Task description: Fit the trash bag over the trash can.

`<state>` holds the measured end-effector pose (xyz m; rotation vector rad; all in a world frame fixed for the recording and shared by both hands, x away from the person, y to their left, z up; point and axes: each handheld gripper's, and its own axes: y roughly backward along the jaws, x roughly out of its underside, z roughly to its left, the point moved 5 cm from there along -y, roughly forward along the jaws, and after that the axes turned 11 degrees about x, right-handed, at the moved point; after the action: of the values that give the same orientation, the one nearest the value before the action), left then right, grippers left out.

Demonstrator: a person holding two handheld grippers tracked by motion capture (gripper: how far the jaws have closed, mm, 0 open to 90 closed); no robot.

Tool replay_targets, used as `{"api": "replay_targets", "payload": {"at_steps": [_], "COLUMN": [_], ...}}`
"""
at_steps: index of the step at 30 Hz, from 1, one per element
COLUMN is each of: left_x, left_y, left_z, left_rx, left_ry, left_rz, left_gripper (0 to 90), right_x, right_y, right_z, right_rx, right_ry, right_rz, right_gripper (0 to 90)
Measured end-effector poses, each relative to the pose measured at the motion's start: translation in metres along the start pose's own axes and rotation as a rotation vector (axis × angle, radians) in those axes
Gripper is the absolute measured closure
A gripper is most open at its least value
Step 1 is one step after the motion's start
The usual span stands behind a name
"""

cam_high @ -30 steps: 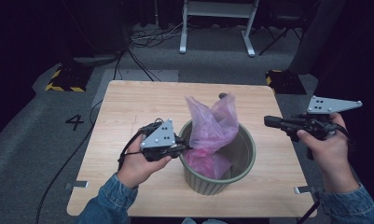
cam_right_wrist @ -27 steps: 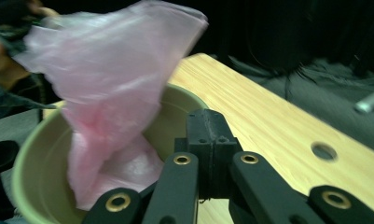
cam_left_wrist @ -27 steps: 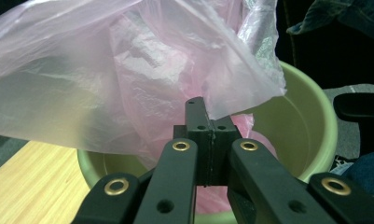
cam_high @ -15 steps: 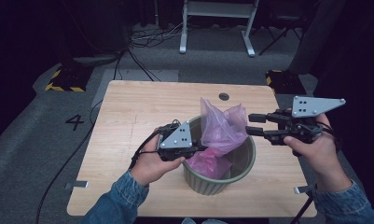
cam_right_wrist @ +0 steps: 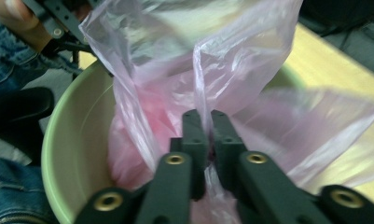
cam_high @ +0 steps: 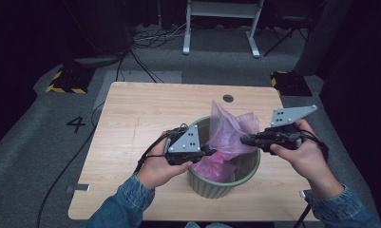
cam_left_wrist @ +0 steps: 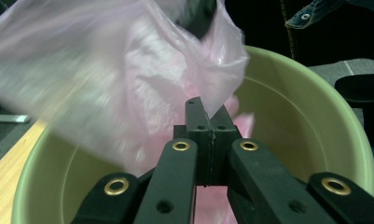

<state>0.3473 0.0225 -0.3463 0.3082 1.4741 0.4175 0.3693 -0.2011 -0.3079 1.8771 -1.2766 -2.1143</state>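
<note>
My right gripper (cam_high: 243, 140) has just closed on the pink bag (cam_high: 228, 137) in the green bin (cam_high: 221, 183) – my left gripper (cam_high: 213, 152) already pinches its other edge – so I can spread the liner.

A light wooden table (cam_high: 145, 128) with rounded corners carries everything, standing on a grey floor (cam_high: 45, 156). A pale green bucket (cam_high: 212, 185) sits directly on the tabletop, towards the near edge and right of the middle. A small dark round hole (cam_high: 228, 98) marks the top near the far edge, well apart from the bucket. The rest of the wood shows plain grain.
</note>
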Motion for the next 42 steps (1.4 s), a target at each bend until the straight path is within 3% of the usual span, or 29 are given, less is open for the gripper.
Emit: {"api": "replay_targets", "payload": {"at_steps": [7,13,21,30,31,33,34,38,42], "left_x": [0.016,0.028,0.047,0.064,0.065,0.063,0.061,0.049,0.036], "left_y": [0.027,0.049,0.078,0.104,0.103,0.101,0.101,0.102,0.115], "left_z": [0.005,0.006,0.012,0.016,0.015,0.012,0.010,0.003,-0.007], "left_rx": [-0.018,-0.027,-0.052,-0.039,-0.041,-0.050,-0.044,-0.068,-0.056], "left_ry": [0.052,0.058,0.084,0.117,0.120,0.116,0.114,0.099,0.070], "left_rz": [-0.079,-0.087,-0.091,-0.099,-0.109,-0.142,-0.142,-0.159,-0.199], "left_gripper": [89.9,89.9,89.9,89.4,85.2,67.2,65.5,40.5,30.0], "right_x": [0.008,0.022,0.039,0.063,0.065,0.066,0.064,0.054,0.045], "right_y": [0.026,0.039,0.051,0.060,0.060,0.058,0.057,0.055,0.057], "right_z": [-0.028,-0.050,-0.064,-0.074,-0.073,-0.068,-0.065,-0.056,-0.047], "right_rx": [0.071,0.095,0.128,0.143,0.142,0.140,0.137,0.131,0.134], "right_ry": [-0.075,-0.148,-0.191,-0.246,-0.248,-0.239,-0.231,-0.190,-0.150], "right_rz": [-0.052,-0.076,-0.076,-0.037,-0.039,-0.045,-0.052,-0.079,-0.100], "right_gripper": [89.6,89.5,89.5,88.9,88.8,87.6,87.3,85.8,83.9]}}
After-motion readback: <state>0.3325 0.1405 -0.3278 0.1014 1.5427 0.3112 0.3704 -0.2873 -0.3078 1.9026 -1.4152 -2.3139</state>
